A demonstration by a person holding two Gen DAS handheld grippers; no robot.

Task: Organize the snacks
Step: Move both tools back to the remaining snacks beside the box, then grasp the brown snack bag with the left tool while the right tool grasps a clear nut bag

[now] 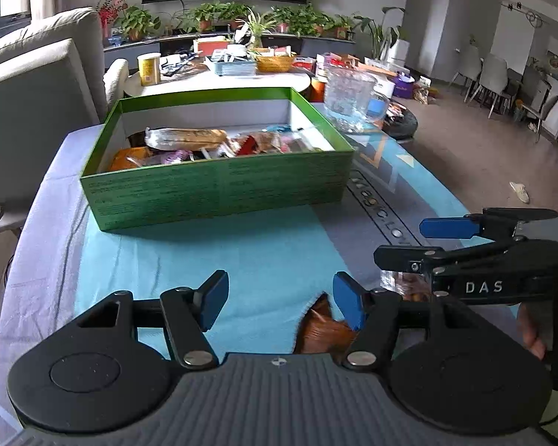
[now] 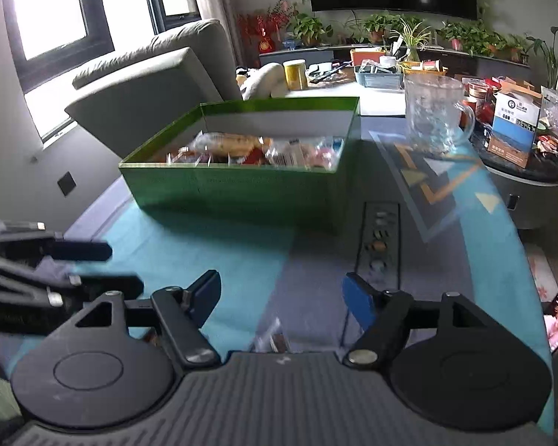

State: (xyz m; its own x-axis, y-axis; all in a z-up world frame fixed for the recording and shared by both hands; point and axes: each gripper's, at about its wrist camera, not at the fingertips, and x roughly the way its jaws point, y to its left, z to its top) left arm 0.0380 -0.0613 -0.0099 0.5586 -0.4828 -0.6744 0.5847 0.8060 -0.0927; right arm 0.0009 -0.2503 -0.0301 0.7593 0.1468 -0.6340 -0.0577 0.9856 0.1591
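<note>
I am holding both my left gripper (image 1: 281,299) and right gripper (image 2: 282,299) with fingers apart, empty, near the green snack box (image 1: 219,182).

Left gripper (image 1: 281,299): black linkage arms, blue pads, silver screws, ribbed grey body. Right gripper (image 2: 281,299) looks identical, with "DAS" in white at right of the left view.

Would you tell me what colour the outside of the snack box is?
Green; the box shows it best in the left wrist view.
</note>
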